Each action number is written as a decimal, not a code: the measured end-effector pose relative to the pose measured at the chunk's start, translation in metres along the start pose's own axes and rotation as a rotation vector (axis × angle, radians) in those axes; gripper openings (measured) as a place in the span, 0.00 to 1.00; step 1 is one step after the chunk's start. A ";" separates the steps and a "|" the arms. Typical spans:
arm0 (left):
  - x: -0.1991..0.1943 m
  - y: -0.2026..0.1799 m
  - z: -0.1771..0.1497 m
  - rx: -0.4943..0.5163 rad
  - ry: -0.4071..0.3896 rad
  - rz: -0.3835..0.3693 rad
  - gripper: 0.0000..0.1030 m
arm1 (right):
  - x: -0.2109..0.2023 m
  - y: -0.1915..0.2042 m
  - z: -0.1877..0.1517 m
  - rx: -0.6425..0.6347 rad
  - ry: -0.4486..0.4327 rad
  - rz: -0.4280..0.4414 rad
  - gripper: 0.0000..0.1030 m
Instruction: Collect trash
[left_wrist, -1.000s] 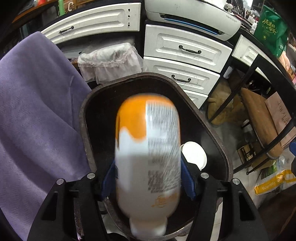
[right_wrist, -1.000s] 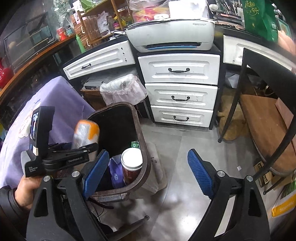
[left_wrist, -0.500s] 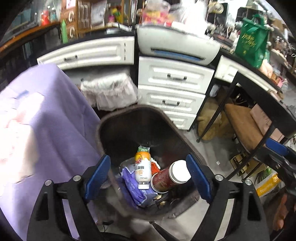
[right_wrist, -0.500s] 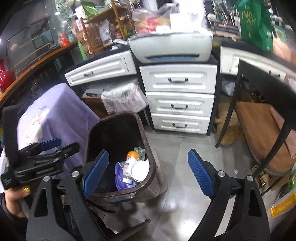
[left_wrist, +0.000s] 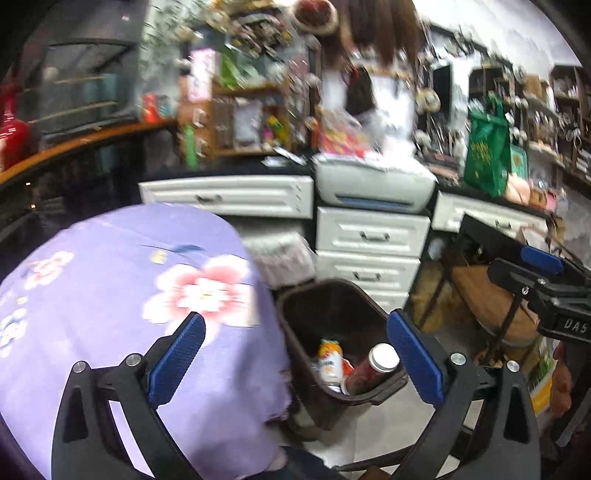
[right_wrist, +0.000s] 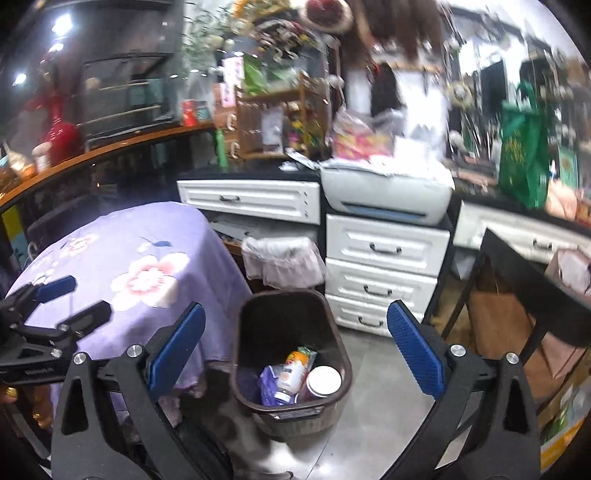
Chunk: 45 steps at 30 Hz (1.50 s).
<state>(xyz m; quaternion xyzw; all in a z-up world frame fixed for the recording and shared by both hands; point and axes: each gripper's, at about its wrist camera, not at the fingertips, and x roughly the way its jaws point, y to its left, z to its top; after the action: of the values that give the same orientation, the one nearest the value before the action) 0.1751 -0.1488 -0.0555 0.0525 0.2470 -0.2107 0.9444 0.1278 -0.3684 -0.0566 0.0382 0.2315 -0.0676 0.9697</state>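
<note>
The left gripper (left_wrist: 295, 354) stands with its blue-padded jaws spread wide and nothing between them, raised above the near edge of a round table draped in a lilac cloth printed with pink blossoms (left_wrist: 122, 295). Below and slightly right of its midline sits the dark brown plastic waste bin (left_wrist: 295, 332) on the grey floor, close against the table's right side. Inside the bin lie an orange-and-white plastic bottle (left_wrist: 330, 360), tipped on its side, and just to its right a dark red cylindrical can with a white lid (left_wrist: 373, 369), leaning toward the bin's near right corner; both are well below the pads and apart from them. The right gripper (right_wrist: 295, 354) is likewise spread wide and empty, hanging over the same bin, which appears between its pads, with the bottle, the can, a crumpled purple wrapper (right_wrist: 269, 384) and a small green carton (right_wrist: 308, 352) visible together at the bottom. Behind the bin stand a white chest of drawers with dark handles (right_wrist: 384, 273) and a grey printer (right_wrist: 384, 194) on top; a white plastic bag-lined basket (right_wrist: 280, 260) sits just left of the drawers. The far shelves are motion-blurred.
</note>
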 end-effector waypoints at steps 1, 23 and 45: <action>-0.010 0.004 0.000 -0.005 -0.019 0.021 0.95 | -0.006 0.007 0.000 -0.011 -0.008 0.005 0.94; -0.201 0.044 -0.064 -0.085 -0.238 0.304 0.95 | -0.149 0.095 -0.038 -0.114 -0.231 0.146 0.94; -0.216 0.052 -0.074 -0.131 -0.285 0.333 0.95 | -0.161 0.107 -0.054 -0.156 -0.286 0.162 0.94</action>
<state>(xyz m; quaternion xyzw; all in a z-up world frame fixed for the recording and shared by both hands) -0.0066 -0.0065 -0.0149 0.0008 0.1124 -0.0408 0.9928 -0.0226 -0.2391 -0.0267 -0.0287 0.0919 0.0239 0.9951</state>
